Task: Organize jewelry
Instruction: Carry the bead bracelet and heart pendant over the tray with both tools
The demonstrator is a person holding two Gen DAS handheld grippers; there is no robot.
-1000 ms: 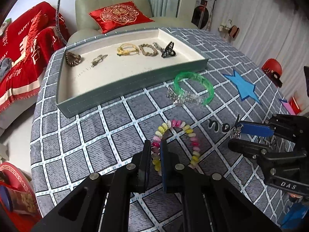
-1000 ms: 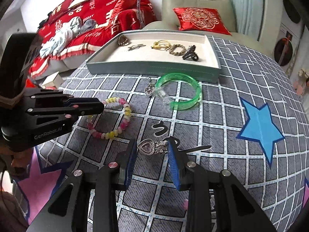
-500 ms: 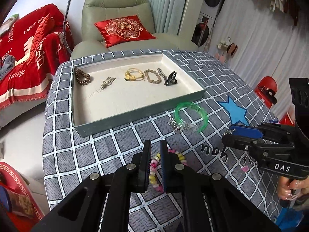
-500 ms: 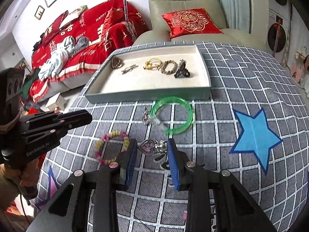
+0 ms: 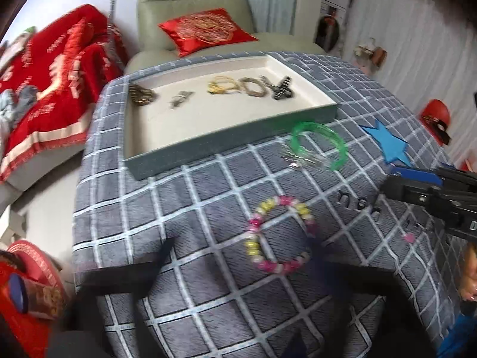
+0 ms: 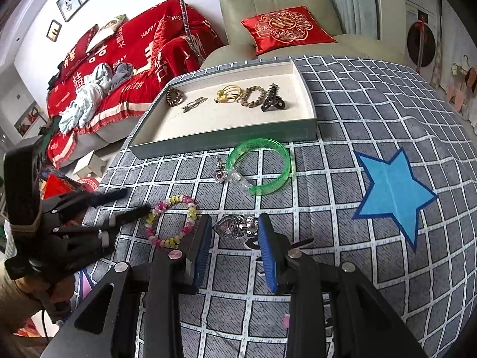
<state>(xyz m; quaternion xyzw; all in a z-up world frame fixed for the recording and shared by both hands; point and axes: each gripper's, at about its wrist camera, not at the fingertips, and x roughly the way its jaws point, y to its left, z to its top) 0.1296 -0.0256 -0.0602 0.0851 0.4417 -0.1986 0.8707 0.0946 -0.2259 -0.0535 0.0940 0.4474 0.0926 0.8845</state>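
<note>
My right gripper (image 6: 235,232) is shut on a silver heart pendant (image 6: 235,226), held above the checked cloth. My left gripper (image 5: 238,256) now stands wide open, blurred, over the pink and yellow bead bracelet (image 5: 280,234), which lies on the cloth (image 6: 172,223). A green bangle (image 6: 259,165) with a clear clip and a small heart charm (image 6: 220,171) lies in front of the grey-green tray (image 6: 226,141). The tray holds several pieces: a brown heart clip, a silver pin, a gold ring, a braided ring and a black claw clip (image 6: 272,101).
A round table with a grey checked cloth (image 6: 372,113) carries everything; a blue star (image 6: 393,191) is on its right. A green armchair with a red cushion (image 6: 286,28) stands behind, a red-covered sofa (image 6: 119,59) at left. The floor drops off at the left edge.
My left gripper has opened wide and swung down toward the bead bracelet, blurring its view. My right gripper has stayed about level, still holding the heart pendant.
</note>
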